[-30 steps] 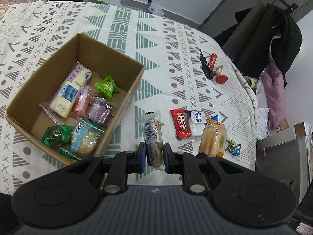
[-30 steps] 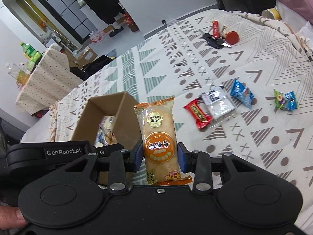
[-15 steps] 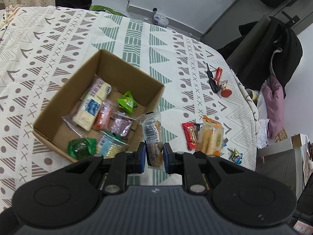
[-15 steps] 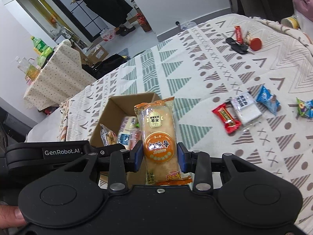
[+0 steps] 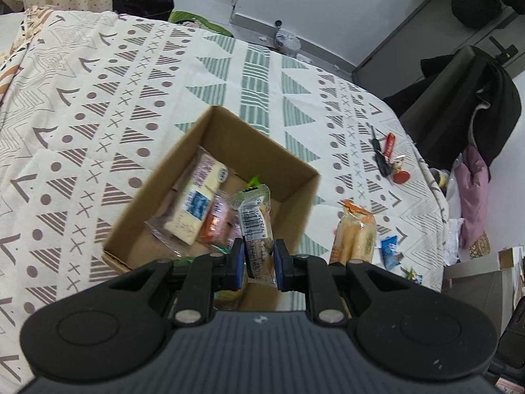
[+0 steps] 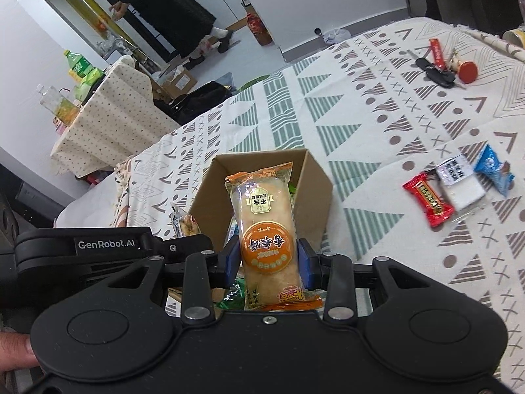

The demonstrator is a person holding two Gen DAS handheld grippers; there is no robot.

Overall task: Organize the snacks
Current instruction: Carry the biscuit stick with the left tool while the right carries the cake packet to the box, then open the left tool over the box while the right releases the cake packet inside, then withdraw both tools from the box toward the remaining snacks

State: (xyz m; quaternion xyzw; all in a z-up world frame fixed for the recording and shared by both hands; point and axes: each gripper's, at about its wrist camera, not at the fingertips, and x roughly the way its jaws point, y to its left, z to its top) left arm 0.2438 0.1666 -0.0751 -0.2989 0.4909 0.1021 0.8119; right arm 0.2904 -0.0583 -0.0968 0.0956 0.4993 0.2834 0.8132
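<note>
An open cardboard box (image 5: 262,151) sits on the patterned cloth with several wrapped snacks inside. My left gripper (image 5: 259,259) is shut on a clear-wrapped snack with a barcode (image 5: 257,226), held above the box's near right part. My right gripper (image 6: 267,261) is shut on an orange rice-cracker pack (image 6: 265,226), upright just in front of the box (image 6: 313,193). In the left wrist view the same orange pack (image 5: 356,236) hangs beside the box's right corner. A red snack (image 6: 428,198), a white one (image 6: 459,184) and a blue one (image 6: 493,167) lie on the cloth to the right.
Keys with a red tag (image 6: 439,65) lie far right on the cloth. A chair draped with a dark coat (image 5: 475,98) stands past the right edge. A person in dark clothes (image 6: 164,10) and a small table with bottles (image 6: 108,111) are behind.
Both grippers have moved left toward the box with their snacks still held. The clear-wrapped snack now hangs over the box interior, and the orange pack now stands at its right corner.
</note>
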